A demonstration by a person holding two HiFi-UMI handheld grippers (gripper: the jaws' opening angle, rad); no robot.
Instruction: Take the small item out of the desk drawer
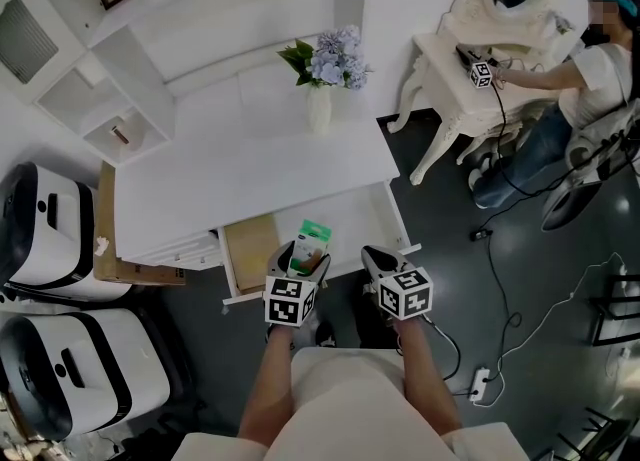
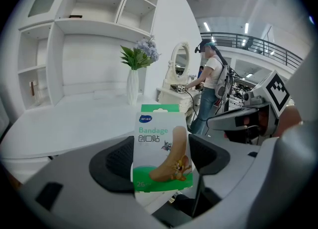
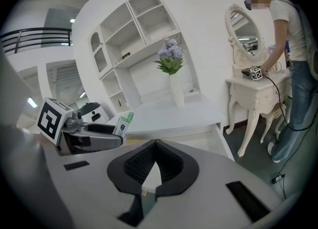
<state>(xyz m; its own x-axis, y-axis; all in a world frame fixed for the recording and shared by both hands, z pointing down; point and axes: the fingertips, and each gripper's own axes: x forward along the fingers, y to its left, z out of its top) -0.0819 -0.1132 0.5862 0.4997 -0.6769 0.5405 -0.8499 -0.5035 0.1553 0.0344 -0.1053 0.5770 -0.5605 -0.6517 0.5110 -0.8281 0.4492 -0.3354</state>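
White flat-topped desk (image 1: 250,164) is filling the middle of the head view, with a white vase of pale blue flowers (image 1: 320,99) standing near its far edge. The desk's wide, shallow white drawer (image 1: 398,229) is sitting pulled out toward the person, a wood-coloured bottom showing at its left end.

Both grippers are hovering at the drawer's front edge, side by side and close but not touching.

- Left gripper (image 1: 303,261): jaws are clamping the flat green-and-white cardboard bandage pack (image 2: 160,146) by its lower half. The dark pads are pressing on both faces and the pack is standing upright between them. This pack is the task's small item.
- Right gripper (image 3: 155,143): jaw tips are meeting with nothing between them, so it's idling empty just right of the left one.

The pack is showing above the drawer's near edge in the head view. In the left gripper view only the desk top and the room are sitting behind it. My read: it's already lifted clear of the drawer (exact height over the rim is hard to call from a top-down camera).

Step in hand, as I'm judging it, is the tail of the extraction: grasp made, item up and coming out.

Next move is probably calling for:
- keeping the squeeze steady, since thin card could pivot or slip in the pads
- drawing the pack back or up, well clear of the drawer front
- picking a spot to set it down (the bare desk top looks like the obvious one)
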